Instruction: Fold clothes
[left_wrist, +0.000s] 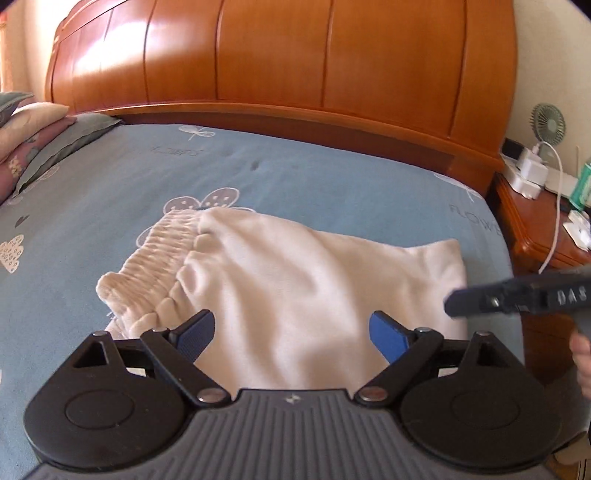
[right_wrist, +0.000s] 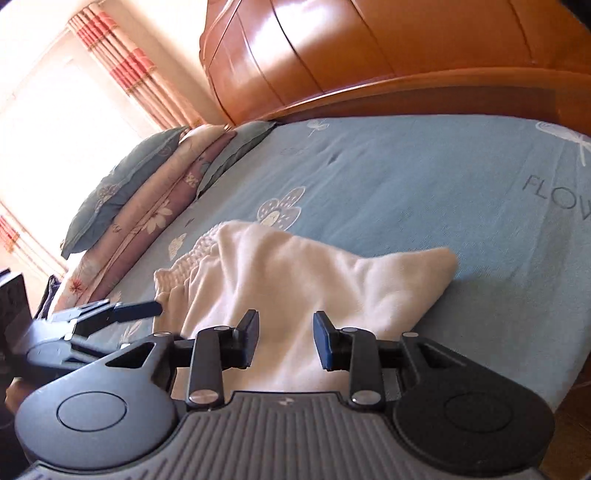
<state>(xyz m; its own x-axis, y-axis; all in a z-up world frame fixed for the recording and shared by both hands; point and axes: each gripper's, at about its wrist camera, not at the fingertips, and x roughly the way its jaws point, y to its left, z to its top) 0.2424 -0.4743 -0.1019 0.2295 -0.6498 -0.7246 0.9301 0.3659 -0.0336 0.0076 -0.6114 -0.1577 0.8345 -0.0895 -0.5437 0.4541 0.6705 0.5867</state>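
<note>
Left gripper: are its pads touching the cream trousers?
Cannot tell. In the left wrist view the left gripper is open over the cream trousers; no gap or contact shows plainly.

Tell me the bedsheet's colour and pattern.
The bedsheet is light blue with white flower prints and grey lettering, clearest in the left wrist view.

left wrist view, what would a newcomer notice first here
The cream garment lies folded mid-bed on the blue sheet, elastic waistband to the left. Behind rises the glossy wooden headboard. The left gripper hangs open over the garment, with the right gripper entering from the right.
</note>
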